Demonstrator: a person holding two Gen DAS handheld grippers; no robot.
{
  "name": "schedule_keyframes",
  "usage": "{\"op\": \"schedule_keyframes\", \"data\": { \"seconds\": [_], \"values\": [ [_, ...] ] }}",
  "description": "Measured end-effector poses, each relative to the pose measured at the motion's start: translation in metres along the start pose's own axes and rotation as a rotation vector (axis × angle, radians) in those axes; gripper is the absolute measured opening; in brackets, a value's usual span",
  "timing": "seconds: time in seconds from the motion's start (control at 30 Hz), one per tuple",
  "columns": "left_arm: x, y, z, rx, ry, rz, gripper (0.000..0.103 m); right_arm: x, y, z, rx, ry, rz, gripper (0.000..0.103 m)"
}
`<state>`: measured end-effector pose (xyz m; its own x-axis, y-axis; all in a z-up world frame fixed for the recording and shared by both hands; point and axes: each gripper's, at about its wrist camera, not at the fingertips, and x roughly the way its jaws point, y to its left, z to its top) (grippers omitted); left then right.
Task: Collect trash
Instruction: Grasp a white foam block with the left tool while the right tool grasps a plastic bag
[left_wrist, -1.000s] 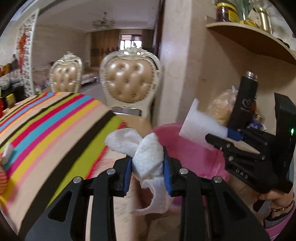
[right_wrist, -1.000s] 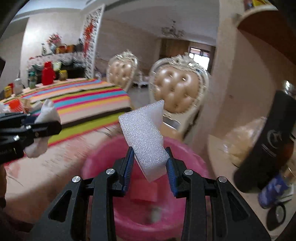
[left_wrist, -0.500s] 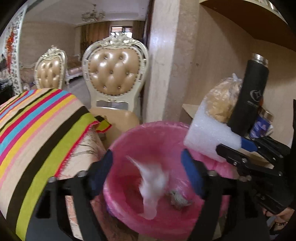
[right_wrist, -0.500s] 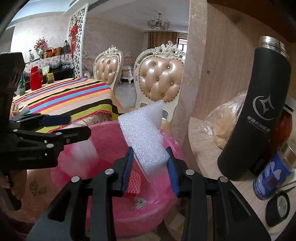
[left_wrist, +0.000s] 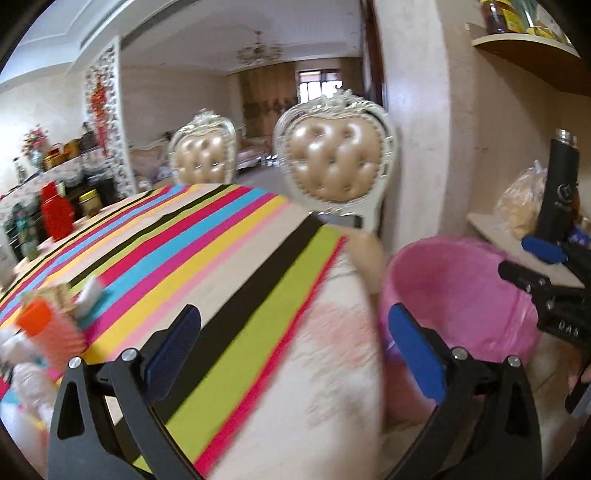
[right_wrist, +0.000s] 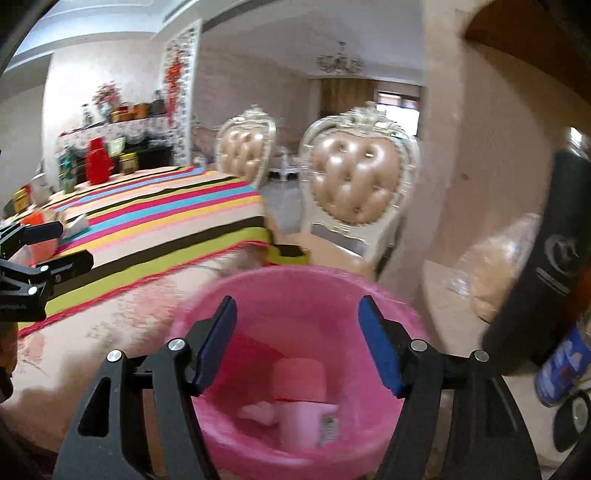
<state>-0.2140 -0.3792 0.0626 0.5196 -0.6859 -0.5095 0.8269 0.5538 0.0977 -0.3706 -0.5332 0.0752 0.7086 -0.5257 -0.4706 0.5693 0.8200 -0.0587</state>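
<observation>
A pink-lined trash bin (right_wrist: 295, 295) stands by the table corner; it also shows in the left wrist view (left_wrist: 461, 288). White foam and tissue pieces (right_wrist: 299, 410) lie inside it. My right gripper (right_wrist: 299, 343) is open and empty just above the bin. My left gripper (left_wrist: 295, 350) is open and empty over the striped tablecloth's corner (left_wrist: 221, 258), left of the bin. Blurred trash items (left_wrist: 44, 325) lie on the table at the left, including an orange-capped bottle.
Two tufted chairs (left_wrist: 336, 173) stand behind the table. A ledge to the right holds a black flask (right_wrist: 546, 266), a bag of food (left_wrist: 521, 206) and a blue can (right_wrist: 565, 365). A red jug (left_wrist: 55, 218) stands at the table's far end.
The left gripper dropped the tissue into the bin and swung left over the table. The right gripper opened and the foam piece fell into the bin.
</observation>
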Motion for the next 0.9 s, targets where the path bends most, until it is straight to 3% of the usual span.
{"op": "schedule_keyframes", "data": {
  "seconds": [0.37,0.6,0.73,0.9],
  "values": [
    [-0.082,0.100,-0.060,-0.117,0.001,0.193,0.098,0.000,0.136,0.008,-0.161,0.019,0.241,0.071],
    [-0.146,0.166,-0.099,-0.194,-0.020,0.418,0.098,-0.003,0.207,0.014,-0.192,0.029,0.393,0.071],
    [-0.169,0.208,-0.120,-0.265,0.017,0.508,0.098,-0.006,0.249,0.015,-0.221,0.042,0.470,0.071],
    [-0.175,0.256,-0.134,-0.362,0.086,0.552,0.098,-0.004,0.292,0.024,-0.289,0.029,0.538,0.073]
  ]
}}
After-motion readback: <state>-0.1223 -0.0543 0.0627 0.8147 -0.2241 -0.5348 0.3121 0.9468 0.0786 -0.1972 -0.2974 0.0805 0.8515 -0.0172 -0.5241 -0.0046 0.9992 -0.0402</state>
